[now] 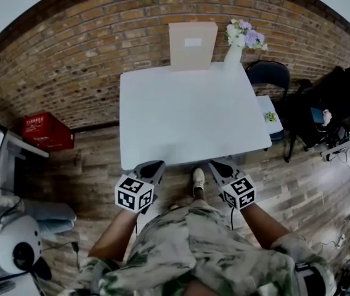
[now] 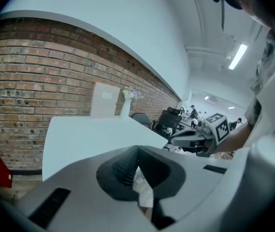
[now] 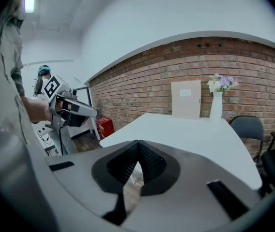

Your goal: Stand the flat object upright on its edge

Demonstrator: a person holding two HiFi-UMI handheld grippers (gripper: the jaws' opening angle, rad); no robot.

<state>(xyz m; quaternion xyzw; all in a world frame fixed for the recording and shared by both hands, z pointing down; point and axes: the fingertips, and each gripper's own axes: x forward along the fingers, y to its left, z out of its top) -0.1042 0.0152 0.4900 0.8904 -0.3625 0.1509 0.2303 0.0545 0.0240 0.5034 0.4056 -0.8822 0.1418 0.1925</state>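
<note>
Head view: left gripper [image 1: 152, 166] and right gripper [image 1: 220, 164] closed, empty. Reaching the upper-centre board [image 1: 192, 45] could topple the vase [image 1: 233, 55] beside it.

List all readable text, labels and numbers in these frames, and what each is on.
No text is legible.
Red crate: white print, too small to read.
Beige flat panel: white label, too blurred to read.
Cubes on left claw and right claw: square marker patterns, no letters.
</note>
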